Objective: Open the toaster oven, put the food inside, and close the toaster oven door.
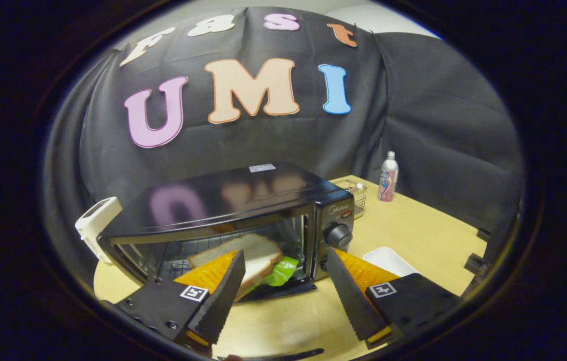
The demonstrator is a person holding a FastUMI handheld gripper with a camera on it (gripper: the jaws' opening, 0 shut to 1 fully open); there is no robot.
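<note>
A: Black cloth hangs behind everything, and a pale wooden tabletop (414,225) carries the lot. Where does the job stand?

B: Mid-frame sits the toaster oven (228,210), its door (278,291) folded down flat toward us. A sandwich (253,253), white bread with green leaf poking out at its right, lies inside on the wire rack, just beyond the left finger. By my reading the food is in, so what remains is closing the door.

A: And the hand-held gripper (283,286)?

B: Its fingers are spread wide apart at the bottom of the frame with nothing between them. It grips nothing.

A: So how would you close that door well?

B: I'd go for the front lip of the lowered door, which lies between the two fingers, a little ahead. Get a fingertip or both under that edge and swing it up along the hinge arc rather than shoving straight forward, since a straight push could slide the whole oven back on the smooth wood. Finish with a light press near the top of the door, so it seats.

A: Anything to steer clear of?

B: The control knob (338,234) sits right of the opening, close to the right finger; a brush there could turn it. A white tray (389,258) lies lower right, partly behind that finger. The bottle (389,176) and small wire basket (356,193), right of the oven and farther back, are well away.

A: And the leaf?

B: It hangs near the opening's lower right; I can't tell whether it overlaps the sill, so I'd close slowly.
</note>
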